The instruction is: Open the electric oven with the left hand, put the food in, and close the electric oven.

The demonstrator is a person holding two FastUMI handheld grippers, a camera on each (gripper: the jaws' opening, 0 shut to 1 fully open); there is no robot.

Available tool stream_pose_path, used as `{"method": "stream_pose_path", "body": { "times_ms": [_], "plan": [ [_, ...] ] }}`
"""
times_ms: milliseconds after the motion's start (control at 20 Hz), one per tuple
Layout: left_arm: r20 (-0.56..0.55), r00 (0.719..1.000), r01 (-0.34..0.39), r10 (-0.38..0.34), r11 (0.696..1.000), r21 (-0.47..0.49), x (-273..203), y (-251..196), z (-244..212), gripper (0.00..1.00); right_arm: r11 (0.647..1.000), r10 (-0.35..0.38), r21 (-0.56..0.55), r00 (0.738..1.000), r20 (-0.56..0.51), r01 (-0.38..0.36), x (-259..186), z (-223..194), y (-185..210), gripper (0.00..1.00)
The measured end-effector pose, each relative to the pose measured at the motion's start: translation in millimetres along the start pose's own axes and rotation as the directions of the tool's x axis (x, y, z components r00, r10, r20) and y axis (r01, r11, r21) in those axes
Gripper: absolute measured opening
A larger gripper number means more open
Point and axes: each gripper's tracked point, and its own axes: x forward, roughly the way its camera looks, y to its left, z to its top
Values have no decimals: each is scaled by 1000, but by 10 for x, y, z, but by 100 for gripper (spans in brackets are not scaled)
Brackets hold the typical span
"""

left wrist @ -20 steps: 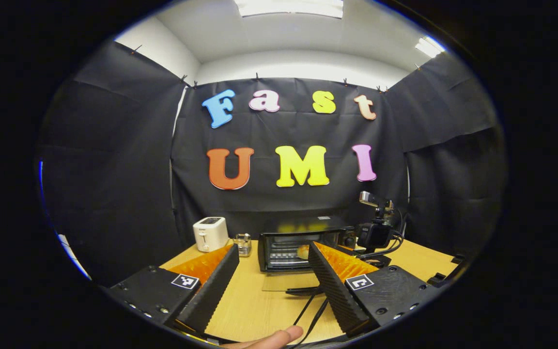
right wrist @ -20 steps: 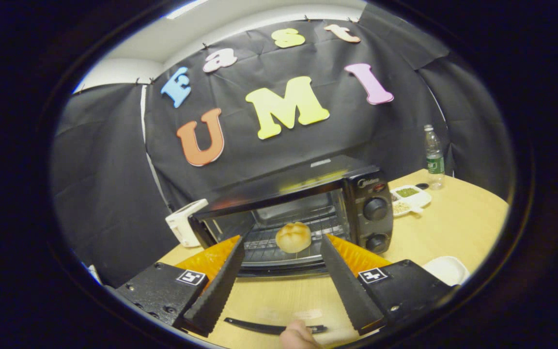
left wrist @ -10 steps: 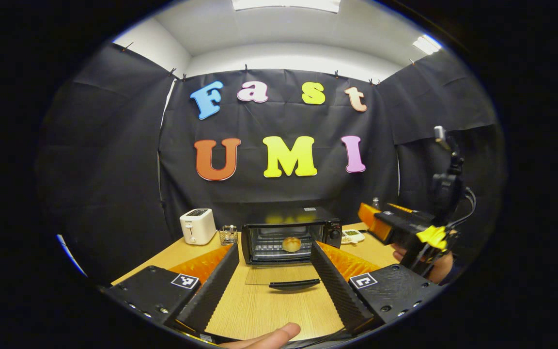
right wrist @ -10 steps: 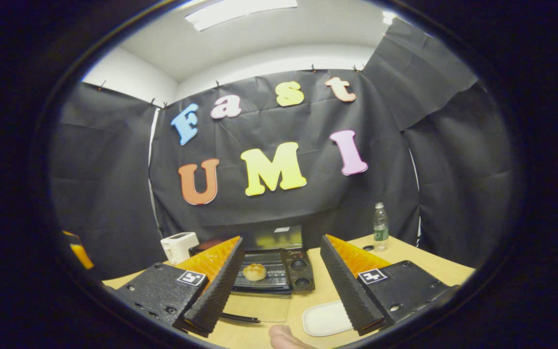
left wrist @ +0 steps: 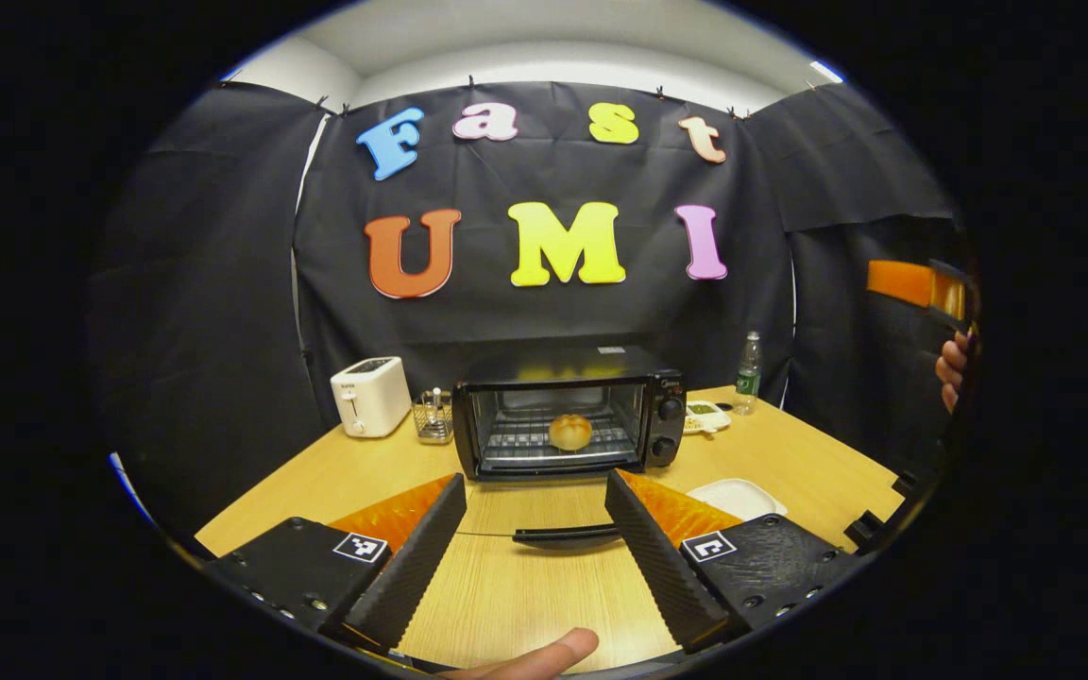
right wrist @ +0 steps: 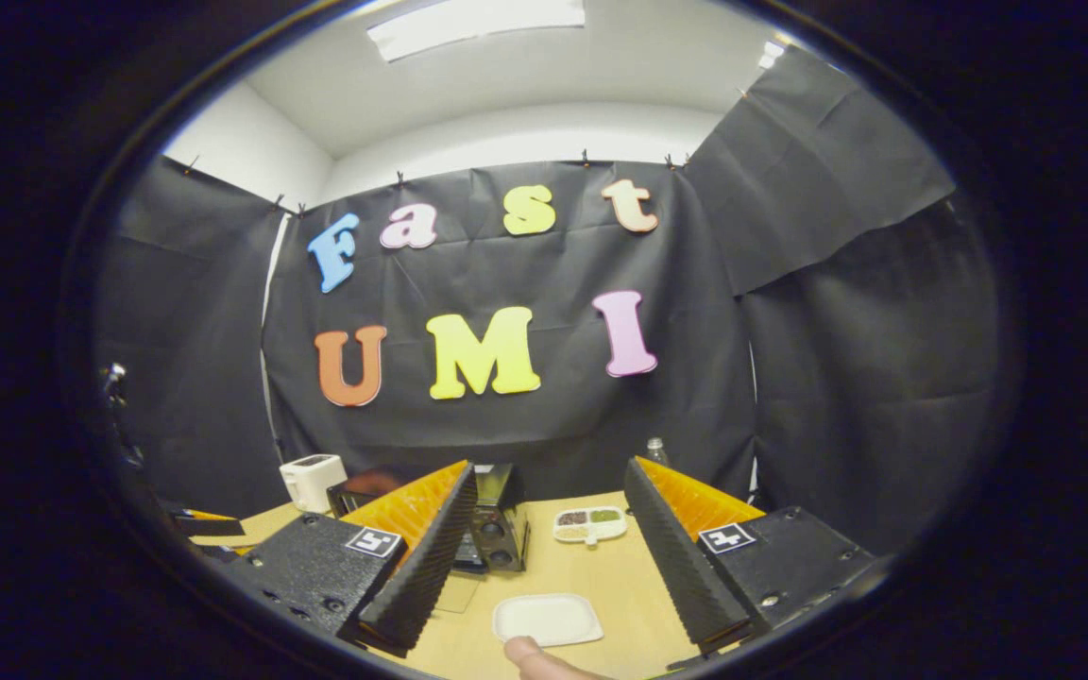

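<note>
On the tabletop (left wrist: 336,472), in the left gripper view, the oven (left wrist: 568,411) is standing with its door (left wrist: 544,515) lying open and flat toward the camera. The bun (left wrist: 570,432) is already resting on the rack inside, about in the middle. The left tongs (left wrist: 533,529) are hanging apart, holding nothing, just behind the door's handle (left wrist: 566,535). A toaster (left wrist: 370,396) is standing to the left of the oven, a white tray (left wrist: 735,498) is lying to its right, and a bottle (left wrist: 747,373) is standing near the wall. At the far right edge, the other gripper is showing with a hand (left wrist: 950,364) on it.

In the right gripper view, the right tongs (right wrist: 549,557) are also standing apart and empty, raised above the tabletop. The oven is showing partly behind the left finger. The white tray (right wrist: 547,619) is lying below, and a small dish (right wrist: 588,525) with compartments is sitting farther back.

In my judgement, the food is in and only the closing is remaining. The door is probably stiff glass and metal on a hinge at its lower edge, not heavy, but it may be swinging shut quickly near the end. The best place for taking hold is the middle of the handle bar, lifting from under it, so the door is not twisting. The bun is looking soft and light, so a hard slam could be shaking it on the rack.
</note>
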Motion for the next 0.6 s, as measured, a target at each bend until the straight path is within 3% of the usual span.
{"method": "stream_pose_path", "body": {
  "times_ms": [200, 400, 600],
  "plan": [
    [-151, 988, -28, 30, 999, 18, 318, 22, -576, 98, 1000, 10, -21, 1000, 8, -10, -224, 81, -46, 96],
    [-262, 965, 5, -18, 999, -52, 531, -115, -1011, 98, 999, 49, -23, 999, 17, -48, -336, 119, 13, 96],
    [-329, 944, 22, -39, 998, -56, 714, -206, -1329, 98, 997, 77, 2, 996, 33, -77, -430, 122, 63, 96]
  ]
}}
